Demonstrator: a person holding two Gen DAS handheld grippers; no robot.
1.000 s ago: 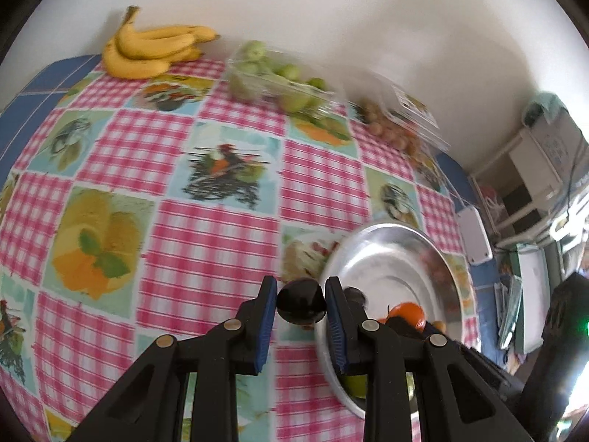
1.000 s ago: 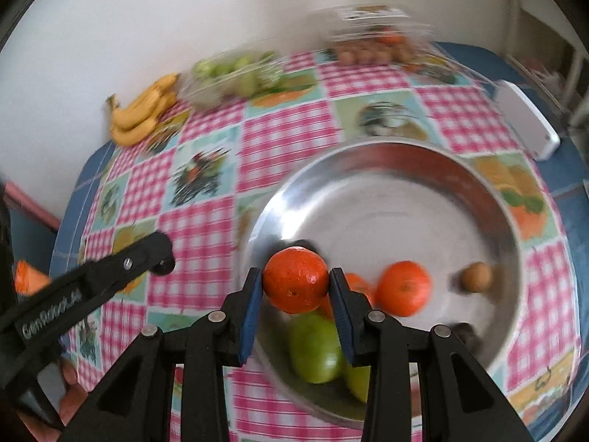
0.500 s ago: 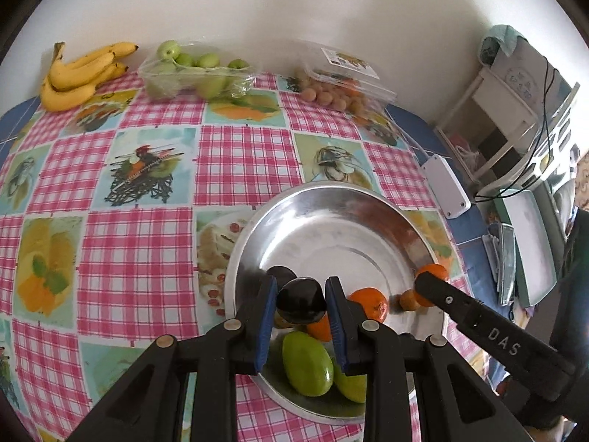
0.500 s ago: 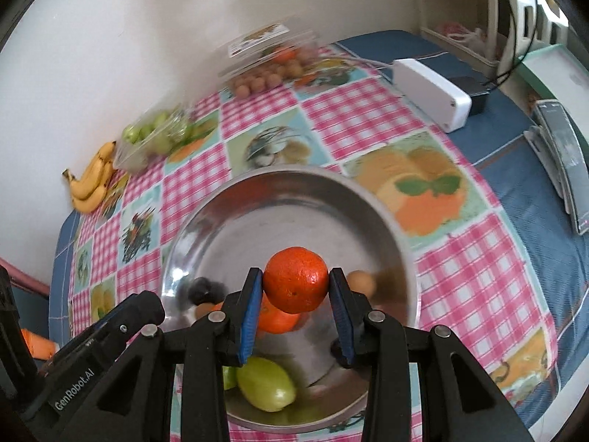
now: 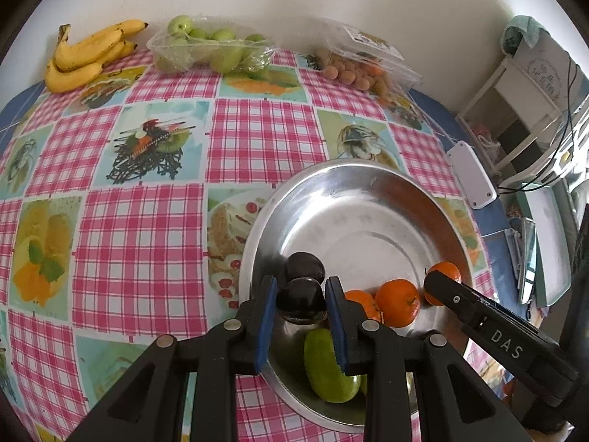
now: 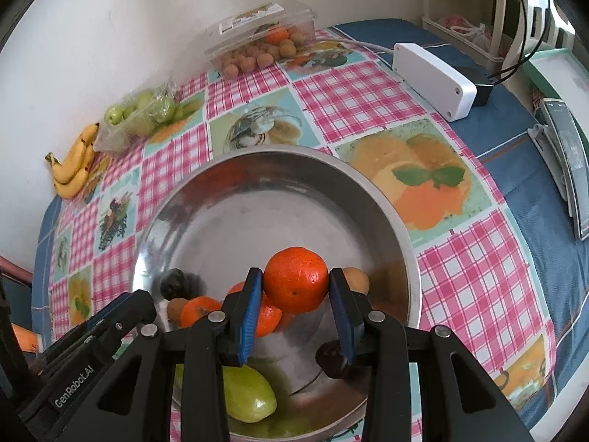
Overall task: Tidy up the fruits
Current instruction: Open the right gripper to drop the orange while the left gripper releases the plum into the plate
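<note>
Left wrist: left hand-held gripper [image 5: 300,300] grasps a dark plum [image 5: 301,299]; right hand-held gripper [image 6: 296,296] clamps a tangerine [image 6: 295,279].

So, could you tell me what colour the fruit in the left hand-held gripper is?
Very dark, near-black purple fruit; clearest in the left wrist view.

Far edge by wall, left to right: bunch of yellow bananas [image 5: 86,57], clear plastic tray of green round fruits [image 5: 210,49], clear plastic clamshell of small brown fruits [image 5: 362,64].
On checked pink tablecloth [image 5: 140,258], near side: round steel bowl [image 5: 353,199].
Right of bowl: white oblong box [image 6: 432,81].
In bowl, left part: dark round plum [image 5: 304,267], just behind left gripper [image 5: 300,300].
In bowl, near part: green oblong mango [image 5: 327,364].
In bowl, middle: 2 orange tangerines [image 5: 397,304], touching.
Between right gripper [image 6: 295,285] pads, over bowl: 1 orange tangerine [image 6: 295,284].
Behind right pad: small brown round fruit [image 6: 356,280].
</note>
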